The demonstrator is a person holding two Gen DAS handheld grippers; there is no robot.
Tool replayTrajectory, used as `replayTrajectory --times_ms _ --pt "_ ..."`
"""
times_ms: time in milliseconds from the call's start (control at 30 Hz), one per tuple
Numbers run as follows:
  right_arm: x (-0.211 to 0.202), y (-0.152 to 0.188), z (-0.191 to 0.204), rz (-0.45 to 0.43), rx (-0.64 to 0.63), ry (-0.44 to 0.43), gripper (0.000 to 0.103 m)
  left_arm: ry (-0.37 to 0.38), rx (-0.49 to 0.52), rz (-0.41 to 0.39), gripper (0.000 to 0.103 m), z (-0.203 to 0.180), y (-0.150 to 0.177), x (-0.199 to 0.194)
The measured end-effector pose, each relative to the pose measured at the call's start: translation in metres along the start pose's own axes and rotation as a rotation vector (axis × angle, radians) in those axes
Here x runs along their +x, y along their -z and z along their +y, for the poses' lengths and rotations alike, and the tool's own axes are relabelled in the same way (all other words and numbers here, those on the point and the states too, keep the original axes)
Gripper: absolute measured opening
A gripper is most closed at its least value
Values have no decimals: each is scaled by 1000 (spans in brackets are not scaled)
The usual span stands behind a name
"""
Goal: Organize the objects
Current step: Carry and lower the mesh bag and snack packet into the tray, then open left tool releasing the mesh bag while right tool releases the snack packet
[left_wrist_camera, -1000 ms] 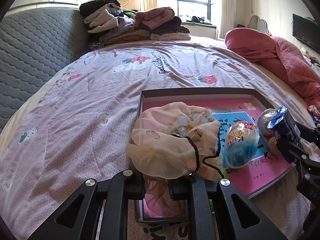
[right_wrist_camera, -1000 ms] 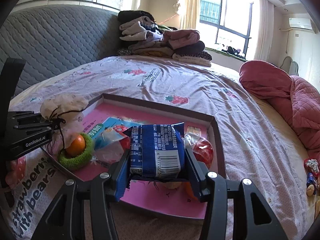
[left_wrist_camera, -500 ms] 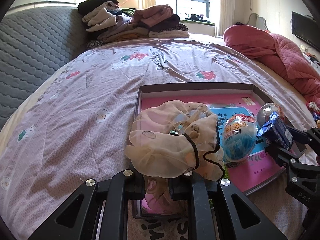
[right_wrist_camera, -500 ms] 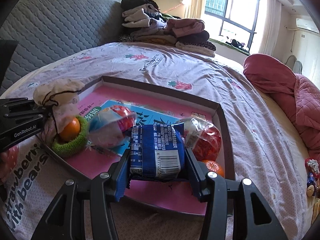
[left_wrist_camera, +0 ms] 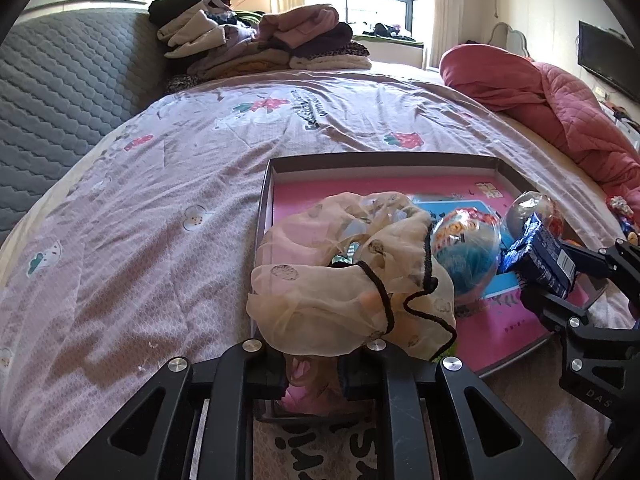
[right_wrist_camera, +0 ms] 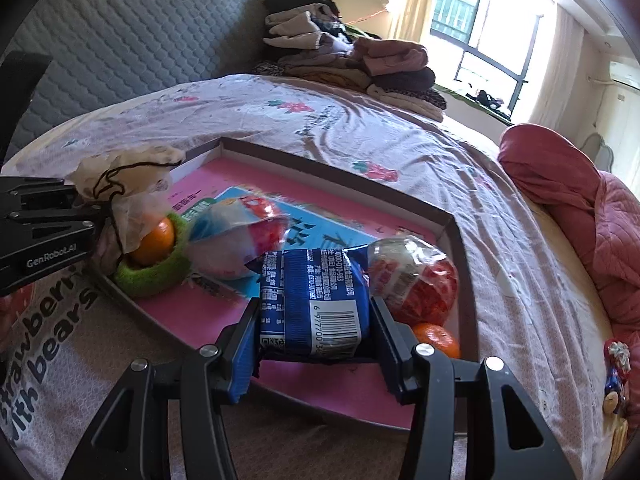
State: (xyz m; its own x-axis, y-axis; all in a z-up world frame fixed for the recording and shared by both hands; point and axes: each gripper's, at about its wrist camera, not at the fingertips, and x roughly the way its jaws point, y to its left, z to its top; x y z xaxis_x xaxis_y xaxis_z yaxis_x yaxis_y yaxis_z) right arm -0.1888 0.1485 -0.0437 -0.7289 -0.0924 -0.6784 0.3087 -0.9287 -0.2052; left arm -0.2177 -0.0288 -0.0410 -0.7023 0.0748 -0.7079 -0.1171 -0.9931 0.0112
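Currently your right gripper point(right_wrist_camera: 314, 344) has its jaws clamped on a blue snack packet point(right_wrist_camera: 314, 308), barcode side up, held above the near edge of the shallow tray point(right_wrist_camera: 466, 280) on the bed. Your left gripper point(left_wrist_camera: 314, 372) has its jaws closed on a sheer beige drawstring pouch point(left_wrist_camera: 344, 284); the pouch bulges out above the fingers and its black cord point(left_wrist_camera: 420, 300) loops loose over the front.

From the right wrist view, the pouch point(right_wrist_camera: 124, 184) hangs at the tray's left corner, draped partly over an orange point(right_wrist_camera: 154, 238) that sits in a green fuzzy ring point(right_wrist_camera: 156, 276). Just right of the ring lies a wrapped toy egg, blue and red point(right_wrist_camera: 236, 236). A second wrapped egg, red point(right_wrist_camera: 414, 280), lies just behind and right of the packet, with another orange point(right_wrist_camera: 436, 338) near the tray's right wall. Whether the packet touches the red egg, you cannot tell.

Background: folded clothes point(left_wrist_camera: 260, 40) stacked by the grey headboard point(left_wrist_camera: 68, 84); a pink quilt point(left_wrist_camera: 560, 100) bunched at the bed's right.
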Motion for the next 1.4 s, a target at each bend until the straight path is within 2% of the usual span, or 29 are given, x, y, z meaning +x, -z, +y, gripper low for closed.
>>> replayTrajectory --times_ms 200,333,500,667,733,933,1400 --pt "1 0 -4 7 16 -11 52 16 10 -5 19 -2 2 -2" --pt "1 0 -4 11 19 -9 53 22 14 -14 23 -1 1 -4" --pt "1 -1 -6 21 24 -12 53 38 -16 0 30 6 0 -3" --pt "0 -1 -5 29 24 -3 53 63 -43 17 31 11 -1 -2" --pt "0 -1 -5 32 24 -1 53 60 -47 24 38 12 -1 -3" --pt "-1 -1 -8 35 31 5 53 63 -44 19 45 9 -3 -8" --pt "-7 -4 -12 23 54 1 53 101 -112 47 48 18 -14 -7"
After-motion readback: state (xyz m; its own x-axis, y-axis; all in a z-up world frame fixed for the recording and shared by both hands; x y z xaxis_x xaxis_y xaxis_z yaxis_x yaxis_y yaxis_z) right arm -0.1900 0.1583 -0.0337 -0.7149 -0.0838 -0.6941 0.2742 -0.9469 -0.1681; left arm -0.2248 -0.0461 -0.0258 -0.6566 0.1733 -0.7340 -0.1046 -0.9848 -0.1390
